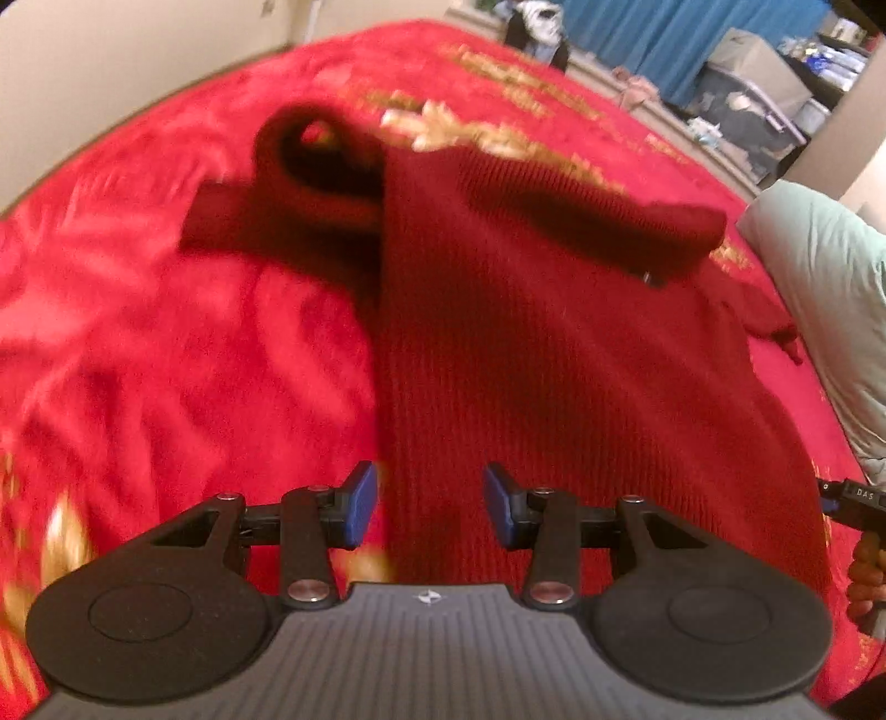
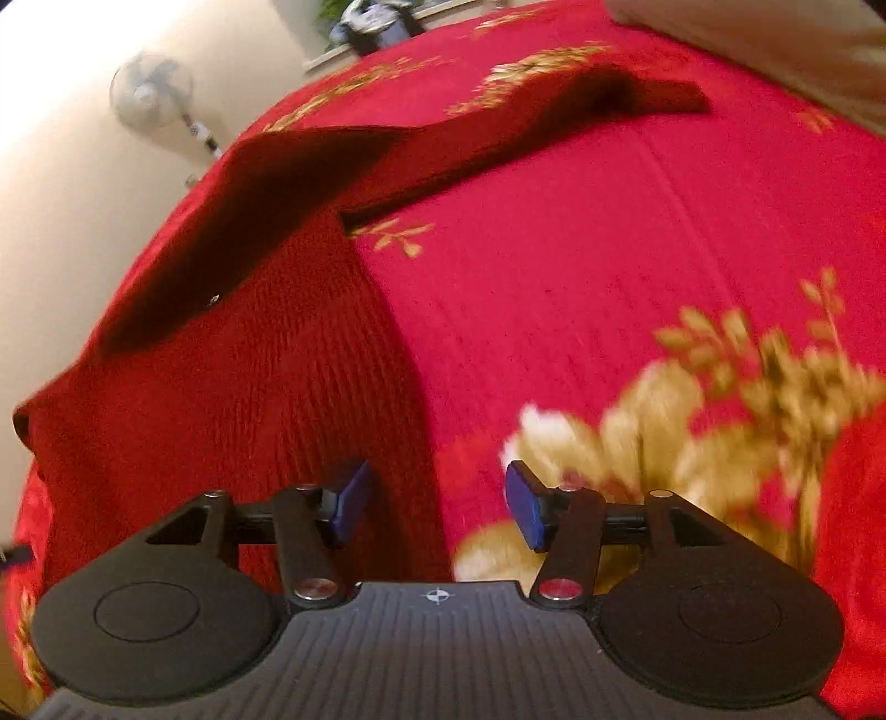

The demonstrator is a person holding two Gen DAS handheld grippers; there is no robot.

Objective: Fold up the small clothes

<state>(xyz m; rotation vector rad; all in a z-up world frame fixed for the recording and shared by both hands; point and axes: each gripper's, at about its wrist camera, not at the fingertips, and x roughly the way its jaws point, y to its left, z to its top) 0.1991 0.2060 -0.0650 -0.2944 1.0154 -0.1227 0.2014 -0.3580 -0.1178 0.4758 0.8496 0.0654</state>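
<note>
A dark red ribbed knit sweater (image 1: 531,343) lies on a bright red bedspread (image 1: 166,343), with its collar at the far left and one sleeve folded across the body. My left gripper (image 1: 431,505) is open and empty, over the sweater's near left edge. In the right wrist view the same sweater (image 2: 249,387) lies at the left, one sleeve stretched away to the far right. My right gripper (image 2: 437,507) is open and empty, over the sweater's near right edge and the bedspread (image 2: 609,232). The right gripper's tip also shows at the left wrist view's right edge (image 1: 853,501).
The bedspread has gold flower patterns (image 2: 692,421). A pale green pillow (image 1: 830,310) lies at the bed's right side. A standing fan (image 2: 152,91) is by the wall. Blue curtains (image 1: 675,39) and boxes stand beyond the bed.
</note>
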